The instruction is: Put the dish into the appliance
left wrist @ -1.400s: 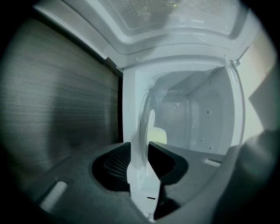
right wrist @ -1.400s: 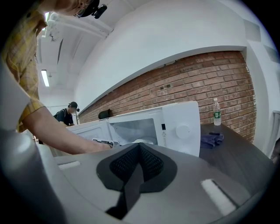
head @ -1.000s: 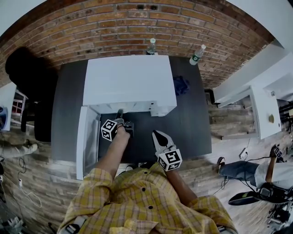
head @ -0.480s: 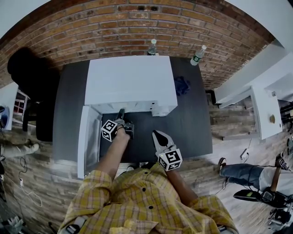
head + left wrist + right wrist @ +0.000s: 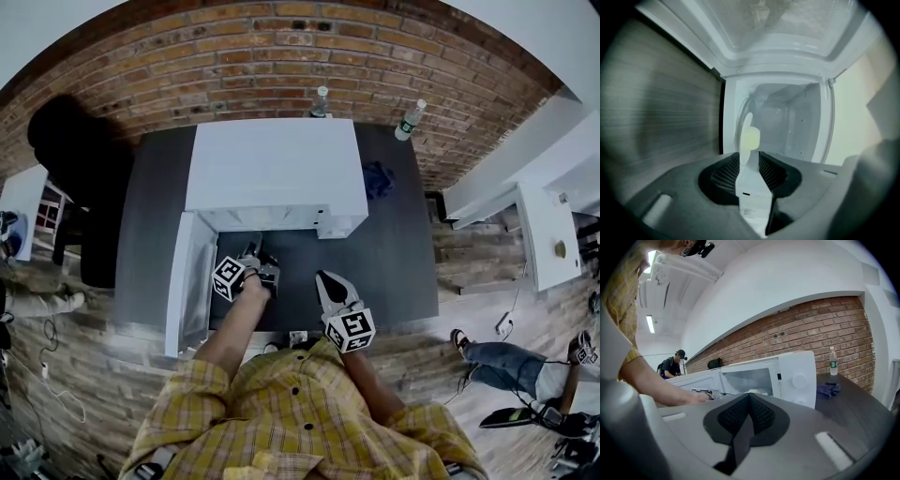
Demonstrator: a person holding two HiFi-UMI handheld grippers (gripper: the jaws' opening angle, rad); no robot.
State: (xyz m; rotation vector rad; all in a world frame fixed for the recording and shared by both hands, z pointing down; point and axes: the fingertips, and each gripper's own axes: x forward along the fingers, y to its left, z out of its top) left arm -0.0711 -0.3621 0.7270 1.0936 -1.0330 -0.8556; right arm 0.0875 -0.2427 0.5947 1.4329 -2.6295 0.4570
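- At the mouth of the white box-shaped microwave oven (image 5: 277, 164), the left tongs (image 5: 253, 248) lie rolled on their side, so their jaws pinch from above and below; this keeps the pale, thin, flat dish (image 5: 750, 136) level between them, edge-on to the left gripper view; the jaws stand narrowly apart and are closing on it, the pads seemingly against both its faces
- Beyond the tongs, the far part of the dish reaches low into the cavity, just above its floor as far as I can judge; whether it rests there I cannot tell
- To the left, the white microwave door (image 5: 192, 281) stands swung open towards the near side, over the dark grey tabletop (image 5: 394, 253); this leaves the arm a straight way in
- To the right and nearer, the right tongs (image 5: 326, 279) hang above the tabletop, jaws pressed together on nothing; probably kept clear of the opening, perhaps ready for the door
- The task looks nearly done; what remains, in my judgement, is setting the dish down and letting go
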